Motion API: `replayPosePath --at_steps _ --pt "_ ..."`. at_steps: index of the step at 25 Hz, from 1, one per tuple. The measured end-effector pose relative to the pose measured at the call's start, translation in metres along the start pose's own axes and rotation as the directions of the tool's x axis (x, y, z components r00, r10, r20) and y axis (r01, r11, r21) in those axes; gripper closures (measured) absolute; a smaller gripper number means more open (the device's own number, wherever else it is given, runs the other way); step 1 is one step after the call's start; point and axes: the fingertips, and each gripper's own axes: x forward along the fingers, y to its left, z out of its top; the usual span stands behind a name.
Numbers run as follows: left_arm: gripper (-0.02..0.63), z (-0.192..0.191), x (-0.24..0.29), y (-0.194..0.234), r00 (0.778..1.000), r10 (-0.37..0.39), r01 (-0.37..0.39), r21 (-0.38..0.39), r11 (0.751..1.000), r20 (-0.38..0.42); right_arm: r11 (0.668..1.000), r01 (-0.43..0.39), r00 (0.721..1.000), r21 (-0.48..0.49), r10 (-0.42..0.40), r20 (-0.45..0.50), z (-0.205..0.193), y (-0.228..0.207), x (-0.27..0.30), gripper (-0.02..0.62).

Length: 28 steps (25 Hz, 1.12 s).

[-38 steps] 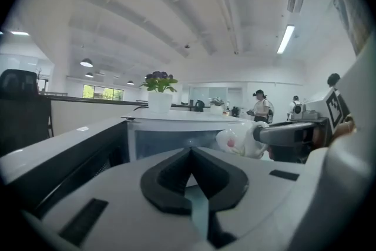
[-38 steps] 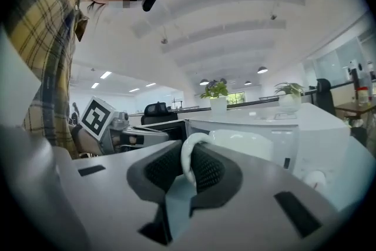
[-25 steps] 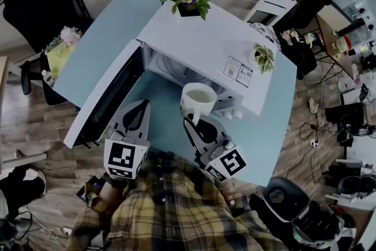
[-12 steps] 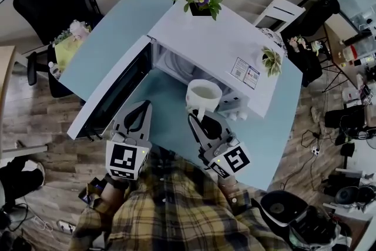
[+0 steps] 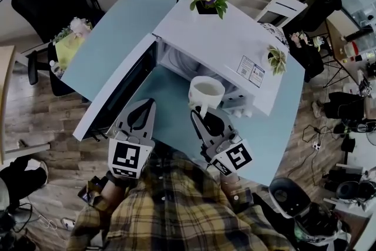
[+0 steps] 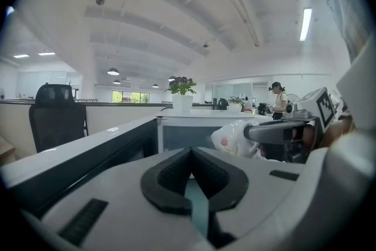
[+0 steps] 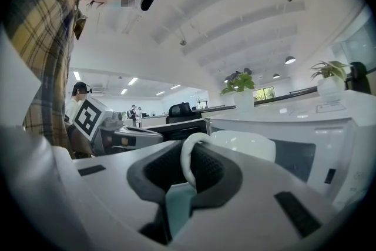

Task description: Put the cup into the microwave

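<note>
Two grippers sit side by side in front of the person's plaid shirt point(image 5: 176, 214), both pointing at the open microwave point(image 5: 226, 44); the left gripper point(image 5: 145, 106) is next to the swung-out door point(image 5: 114, 91) and the right gripper point(image 5: 198, 114) is roughly level. Left jaws are closed together on nothing, while right jaws are narrow and clamped on the handle of the white cup point(image 5: 205, 92), which is held above the teal table point(image 5: 170, 120) at the cavity mouth, not yet inside. Sticker point(image 5: 252, 72) on the microwave top has print, too small to read.
</note>
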Motion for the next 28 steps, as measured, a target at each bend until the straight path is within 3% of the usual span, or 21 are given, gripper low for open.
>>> replayPosePath --at_steps 28 --pt "0.614 -0.044 0.023 -0.003 0.995 -0.057 0.054 -0.042 0.998 -0.078 0.999 0.039 0.999 -0.032 -0.039 -0.013 -0.04 -0.036 0.048 0.545"
